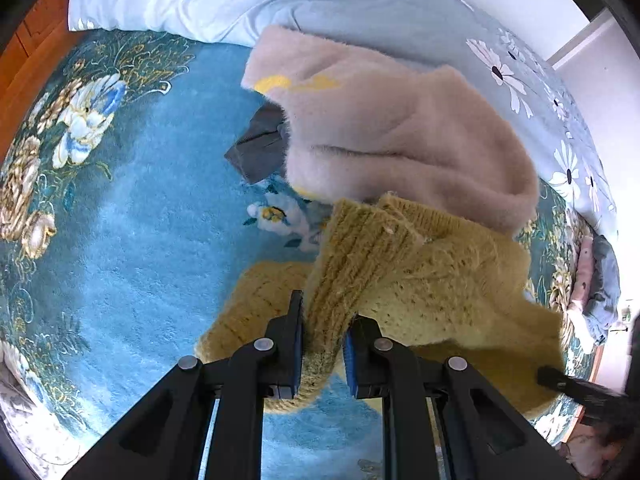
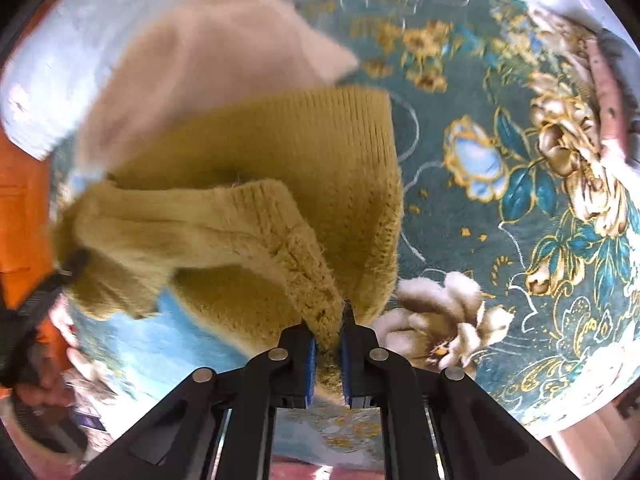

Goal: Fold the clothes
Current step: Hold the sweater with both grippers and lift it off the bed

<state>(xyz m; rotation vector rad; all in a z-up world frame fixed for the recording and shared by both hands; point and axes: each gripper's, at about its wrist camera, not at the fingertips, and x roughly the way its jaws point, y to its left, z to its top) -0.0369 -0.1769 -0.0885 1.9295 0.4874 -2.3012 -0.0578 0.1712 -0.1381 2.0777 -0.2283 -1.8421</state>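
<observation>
Two garments lie on the floral blanket (image 1: pixel 132 208): a yellow sweater (image 1: pixel 440 280) near the cameras and a pink fleece (image 1: pixel 392 136) beyond it. The left gripper (image 1: pixel 325 316) clamps a ribbed strip of the sweater; the right gripper (image 2: pixel 329 320) pinches another edge. Only the left view shows a grey item (image 1: pixel 260 144), perhaps folded cloth, beside the fleece. The right view is blurred.

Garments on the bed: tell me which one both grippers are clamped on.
The mustard-yellow knit sweater: left gripper and right gripper both pinch it. The fluffy pink sweater behind lies untouched, as does the grey garment.
</observation>
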